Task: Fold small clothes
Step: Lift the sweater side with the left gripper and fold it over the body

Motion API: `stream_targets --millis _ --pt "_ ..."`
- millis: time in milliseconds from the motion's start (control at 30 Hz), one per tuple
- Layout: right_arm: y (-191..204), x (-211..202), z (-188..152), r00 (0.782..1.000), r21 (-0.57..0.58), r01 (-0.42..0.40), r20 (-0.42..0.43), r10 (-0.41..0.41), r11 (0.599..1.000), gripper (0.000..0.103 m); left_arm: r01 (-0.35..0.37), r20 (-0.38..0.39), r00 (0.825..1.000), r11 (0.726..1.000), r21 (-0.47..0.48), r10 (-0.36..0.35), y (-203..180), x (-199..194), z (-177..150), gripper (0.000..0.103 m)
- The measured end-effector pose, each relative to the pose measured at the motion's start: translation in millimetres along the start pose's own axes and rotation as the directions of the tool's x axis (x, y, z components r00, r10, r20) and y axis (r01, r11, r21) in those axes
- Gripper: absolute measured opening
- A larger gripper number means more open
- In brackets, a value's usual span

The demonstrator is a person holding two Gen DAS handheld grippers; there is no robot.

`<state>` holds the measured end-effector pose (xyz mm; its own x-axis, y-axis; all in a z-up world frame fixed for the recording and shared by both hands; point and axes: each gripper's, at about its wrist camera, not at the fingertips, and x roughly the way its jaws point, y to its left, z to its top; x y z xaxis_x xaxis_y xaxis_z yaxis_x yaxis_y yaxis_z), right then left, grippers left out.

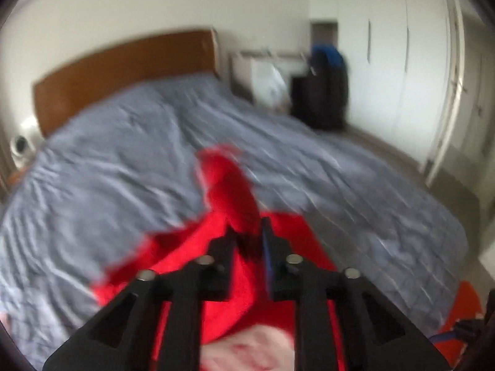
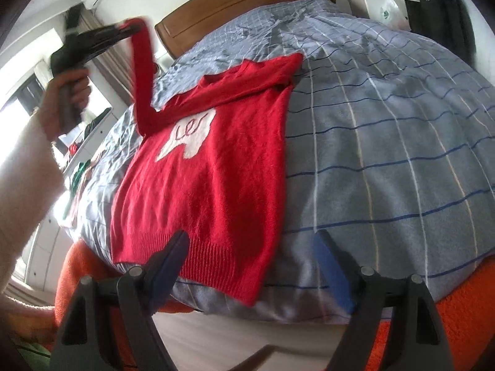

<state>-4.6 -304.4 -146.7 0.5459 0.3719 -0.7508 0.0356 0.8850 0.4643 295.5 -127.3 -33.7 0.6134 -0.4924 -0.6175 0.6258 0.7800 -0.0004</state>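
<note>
Your red sweater (image 2: 216, 167) lies flat, front up, on the bed, ribbed hem nearest you at the near edge. A white patch with red lettering sits on its chest. One sleeve (image 2: 143, 71) is lifted upright, off the cover; the other is folded across the shoulders.

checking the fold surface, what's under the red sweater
The red sweater lies on a blue-grey checked duvet, hem near the bed's edge. An orange blanket shows below the duvet; anything directly beneath the sweater is covered.
</note>
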Motion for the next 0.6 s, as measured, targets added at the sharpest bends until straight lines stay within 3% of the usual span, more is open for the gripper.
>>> stream_targets --millis 67,167,333,400,500,600 --pt "-6 -3 -1 1.000 0.032 -0.003 0.010 0.003 0.999 0.081 0.008 -0.077 0.997 0.998 -0.055 -0.013 -8 21 -18 0.060" --pt "-15 -9 -1 1.000 0.069 -0.008 0.029 0.006 0.998 0.081 0.035 -0.081 0.996 0.989 -0.145 -0.047 18 12 -48 0.064" --pt "-26 -9 0 0.999 0.126 -0.028 0.043 0.022 0.992 0.081 -0.098 -0.107 0.992 0.958 -0.270 0.071 104 -28 -92 0.065" --pt "-27 -5 1 0.999 0.136 -0.031 0.034 0.026 0.990 0.081 -0.102 -0.139 0.988 0.948 -0.301 0.063 144 -38 -112 0.065" --pt "-24 0 1 0.999 0.126 -0.027 0.020 0.025 0.992 0.081 -0.050 -0.205 0.979 0.975 -0.217 0.004 144 -36 -137 0.065" --pt "-21 3 -1 1.000 0.113 -0.015 0.005 0.014 0.993 0.081 -0.073 -0.282 0.958 0.996 -0.057 0.054 119 -10 -153 0.065"
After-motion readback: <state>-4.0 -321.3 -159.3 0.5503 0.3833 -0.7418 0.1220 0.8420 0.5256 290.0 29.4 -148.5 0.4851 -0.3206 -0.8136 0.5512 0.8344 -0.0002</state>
